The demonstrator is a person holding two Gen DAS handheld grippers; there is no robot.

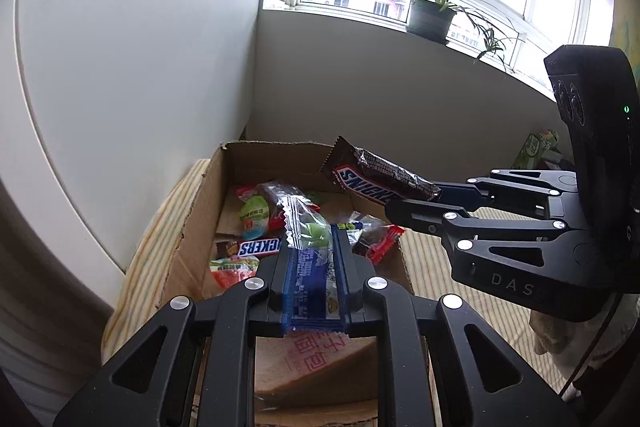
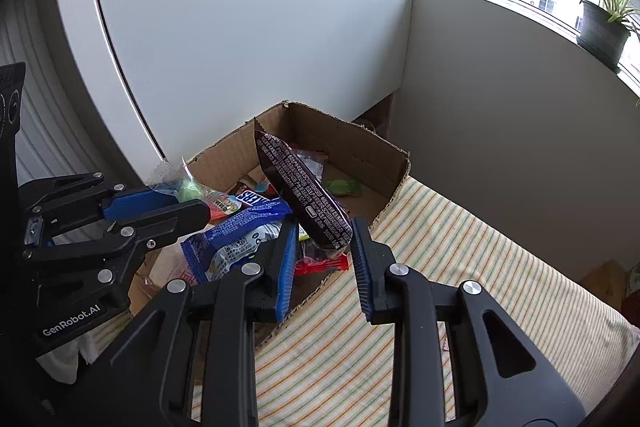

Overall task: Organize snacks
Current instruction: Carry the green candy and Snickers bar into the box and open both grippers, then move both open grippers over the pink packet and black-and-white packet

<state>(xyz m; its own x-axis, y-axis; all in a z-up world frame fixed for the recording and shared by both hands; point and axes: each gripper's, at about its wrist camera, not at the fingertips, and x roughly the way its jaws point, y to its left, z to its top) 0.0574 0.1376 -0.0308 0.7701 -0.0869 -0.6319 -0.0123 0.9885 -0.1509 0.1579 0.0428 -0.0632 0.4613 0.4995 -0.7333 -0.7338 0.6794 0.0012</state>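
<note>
The near end of the box [image 1: 256, 167] is cut off behind the left tool [image 1: 314, 255], and much of its floor is buried under wrappers whose small print cannot be read. The left tool is clenched on a blue packet [image 1: 314, 283] with a clear end showing green sweets; the packet's long axis runs along the fingers, its clear end pointing away toward the box's far wall. The right tool [image 2: 324, 247] grips a dark Snickers bar [image 2: 300, 187] by its near end, and from its own camera one pad seems to stand off the wrapper, so how firm the hold is stays unclear. The bar hangs over the box, its long axis slanting upward and away from the tool, the crimped free end highest. Another Snickers [image 1: 256, 247] lies flat inside, half hidden. The box sits on a striped cloth [image 2: 460, 267] against a white panel [image 2: 240, 27]. A potted plant [image 1: 432, 13] stands on the far sill.
</note>
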